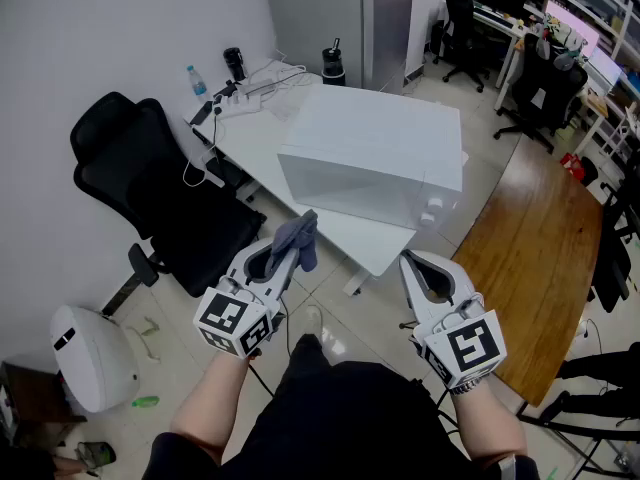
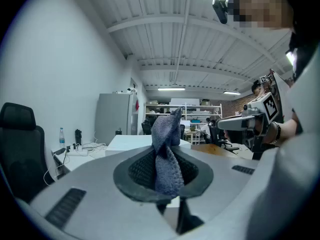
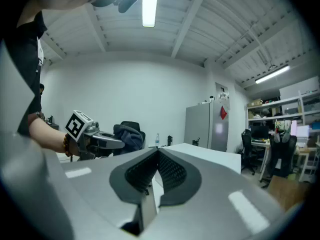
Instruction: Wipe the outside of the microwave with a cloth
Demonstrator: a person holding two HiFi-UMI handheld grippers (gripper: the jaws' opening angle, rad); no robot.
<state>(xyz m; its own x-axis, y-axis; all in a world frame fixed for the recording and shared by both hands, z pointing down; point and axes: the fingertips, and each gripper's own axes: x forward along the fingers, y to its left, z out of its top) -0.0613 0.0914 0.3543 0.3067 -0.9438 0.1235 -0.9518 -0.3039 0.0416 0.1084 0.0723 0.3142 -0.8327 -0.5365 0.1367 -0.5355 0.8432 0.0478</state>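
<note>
A white microwave (image 1: 375, 158) stands on the white table (image 1: 355, 243), its door side facing me; it also shows beyond the jaws in both gripper views, microwave (image 2: 132, 141) and microwave (image 3: 210, 156). A grey-blue cloth (image 1: 297, 240) sticks up from my left gripper (image 1: 283, 253), which is shut on it just short of the table's near edge. In the left gripper view the cloth (image 2: 166, 156) is pinched between the dark pads. My right gripper (image 1: 418, 268) hangs level beside it, shut with nothing in it. The right gripper view shows the left gripper (image 3: 107, 142) with the cloth (image 3: 130, 136).
A black office chair (image 1: 165, 193) stands left of the table. A water bottle (image 1: 197, 81), a black flask (image 1: 234, 64), a power strip and cables lie at the table's far end. A wooden table (image 1: 540, 248) is at the right, a white bin (image 1: 90, 353) on the floor left.
</note>
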